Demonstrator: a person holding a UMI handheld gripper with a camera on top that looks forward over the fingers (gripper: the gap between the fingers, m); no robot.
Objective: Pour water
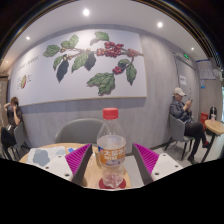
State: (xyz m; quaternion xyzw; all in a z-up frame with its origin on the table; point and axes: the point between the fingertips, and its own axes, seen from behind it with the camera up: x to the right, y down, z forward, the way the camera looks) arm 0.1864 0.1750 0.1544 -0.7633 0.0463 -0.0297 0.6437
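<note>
A clear plastic water bottle (111, 150) with a red cap and an orange-and-white label stands upright on a red coaster (112, 184) on a light wooden table (58, 170). My gripper (112, 162) has its two fingers on either side of the bottle, level with the label. The left pad (78, 157) and right pad (146, 157) are magenta. A narrow gap shows on each side of the bottle, so the gripper is open with the bottle between the fingers. No cup or other vessel is in view.
A grey chair (80, 130) stands just beyond the table. A grey-blue object (42, 155) lies on the table left of the fingers. A person (181, 112) sits at another table (214, 127) on the right, and another person (14, 112) is at the far left. A leaf mural (95, 62) covers the back wall.
</note>
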